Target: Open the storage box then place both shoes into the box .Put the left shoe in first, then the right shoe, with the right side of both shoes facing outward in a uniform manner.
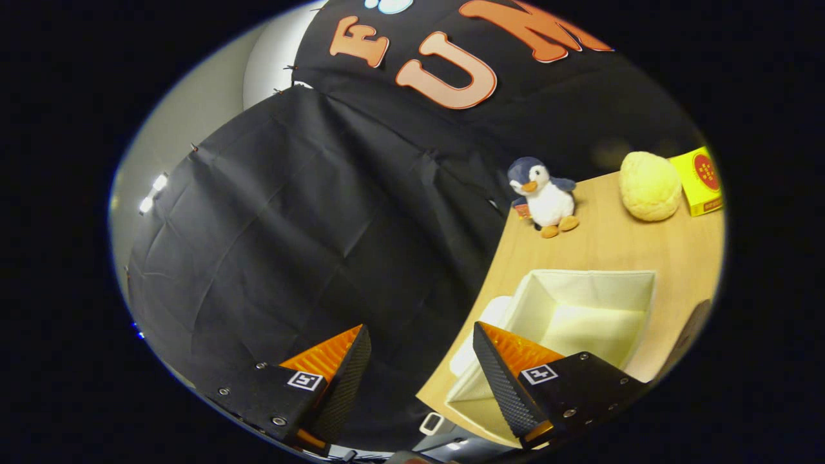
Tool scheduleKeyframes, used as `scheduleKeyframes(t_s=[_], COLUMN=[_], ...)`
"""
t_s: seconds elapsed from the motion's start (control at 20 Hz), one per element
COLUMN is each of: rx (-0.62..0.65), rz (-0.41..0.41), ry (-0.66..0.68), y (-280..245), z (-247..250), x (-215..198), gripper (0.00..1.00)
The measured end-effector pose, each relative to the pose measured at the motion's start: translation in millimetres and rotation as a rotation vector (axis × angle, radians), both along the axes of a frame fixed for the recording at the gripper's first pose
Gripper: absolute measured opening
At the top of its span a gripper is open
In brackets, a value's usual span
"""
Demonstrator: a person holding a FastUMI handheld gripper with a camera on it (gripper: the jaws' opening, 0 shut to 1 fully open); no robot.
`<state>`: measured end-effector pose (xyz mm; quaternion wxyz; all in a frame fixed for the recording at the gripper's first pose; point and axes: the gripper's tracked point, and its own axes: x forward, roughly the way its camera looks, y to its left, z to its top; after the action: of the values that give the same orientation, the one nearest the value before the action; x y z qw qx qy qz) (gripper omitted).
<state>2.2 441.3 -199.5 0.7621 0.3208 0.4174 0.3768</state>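
Right now the jaws (422,341) stand apart with nothing between them. Just beyond the right finger sits the open storage box (583,309), cream-lined and bare inside, on the wooden table (612,245). Farther back on the table are a plush penguin (544,196), a yellow puffy ball (650,185) and a yellow carton (701,180).

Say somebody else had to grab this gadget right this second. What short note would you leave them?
Gripper: fingers apart, holding nothing, raised and tilted above the table's near edge.
Storage box: white fabric, on the wooden table just beyond the right-hand finger, top open, inside looks empty.
Beyond the box: a toy penguin, a yellow round plush, a yellow carton.
Done: box looks opened.
Left: find the shoes, put in the left one first, then the right, right sides facing outward.
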Motion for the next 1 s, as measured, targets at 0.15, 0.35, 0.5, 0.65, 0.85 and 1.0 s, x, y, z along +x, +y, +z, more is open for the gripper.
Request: scheduleKeyframes(t_s=[0.15, 0.35, 0.5, 0.65, 0.85, 1.0], rx=[-0.078, -0.192, -0.297, -0.399, -0.506, -0.582], rz=[-0.043, -0.105, -0.135, -0.16, -0.199, -0.211], ry=[-0.032, -0.048, -0.047, -0.05, -0.01, 0.045], y=[-42, -99, -143, -181, -227, -261], z=[-19, -51, -80, -108, -153, -184], x=[5, 8, -1, -10, -27, -49], gripper=[0.96, 0.97, 0.97, 0.97, 0.97, 0.97])
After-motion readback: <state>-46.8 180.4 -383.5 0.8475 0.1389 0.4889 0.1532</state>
